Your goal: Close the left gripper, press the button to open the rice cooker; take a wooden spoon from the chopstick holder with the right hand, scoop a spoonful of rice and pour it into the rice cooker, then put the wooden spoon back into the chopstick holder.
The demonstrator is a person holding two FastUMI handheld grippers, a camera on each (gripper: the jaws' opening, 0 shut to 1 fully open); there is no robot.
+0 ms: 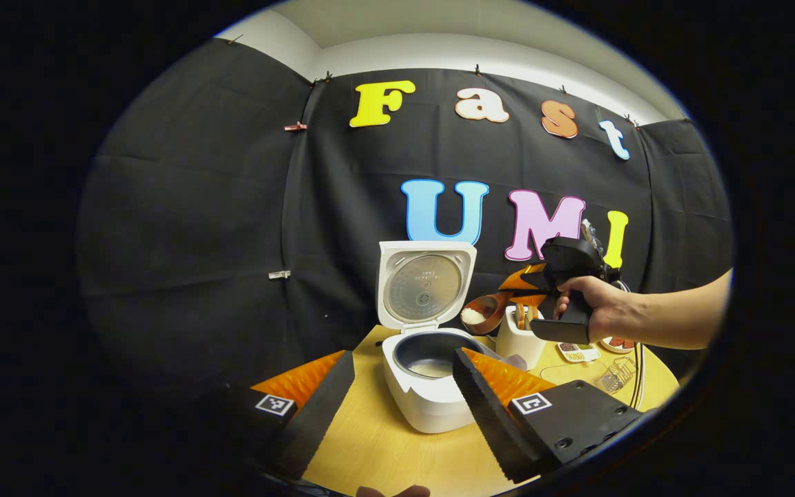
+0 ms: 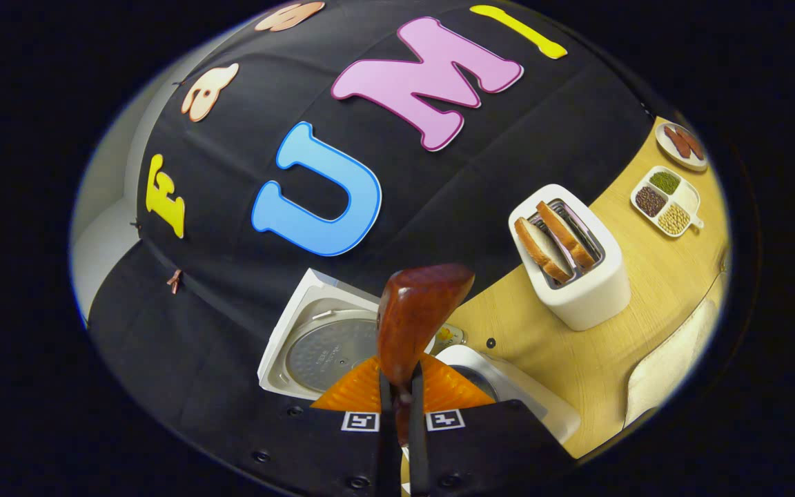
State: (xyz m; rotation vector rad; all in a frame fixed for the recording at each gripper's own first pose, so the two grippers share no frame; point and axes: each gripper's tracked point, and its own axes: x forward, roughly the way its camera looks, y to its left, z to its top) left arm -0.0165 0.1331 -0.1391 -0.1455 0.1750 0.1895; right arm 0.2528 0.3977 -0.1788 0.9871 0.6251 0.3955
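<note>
The wooden spoon [image 1: 486,312] is loaded with white rice and held above the table [image 1: 384,449], just to the right of the open rice cooker [image 1: 425,386], whose lid [image 1: 425,284] stands upright behind the pot. The right gripper [image 2: 397,386] is clamped on the spoon's handle, both fingers pressing it; in the right gripper view the spoon's rounded back [image 2: 417,317] rises straight ahead of the fingers. The left gripper [image 1: 397,393] hangs spread apart and empty in front of the cooker, grasping nothing. The hand [image 1: 594,310] carrying the right gripper is near the toaster [image 2: 573,255], which has two bread slices in it.

The rice appears not yet poured, since the bowl is beside the pot rather than over it. The chief risk is spilling: if the spoon tips before it clears the pot's rim, grains would fall on the table or the cooker's edge. A narrow handle pinched between two fingers could also twist during the pour. The chopstick holder cannot be made out clearly.
</note>
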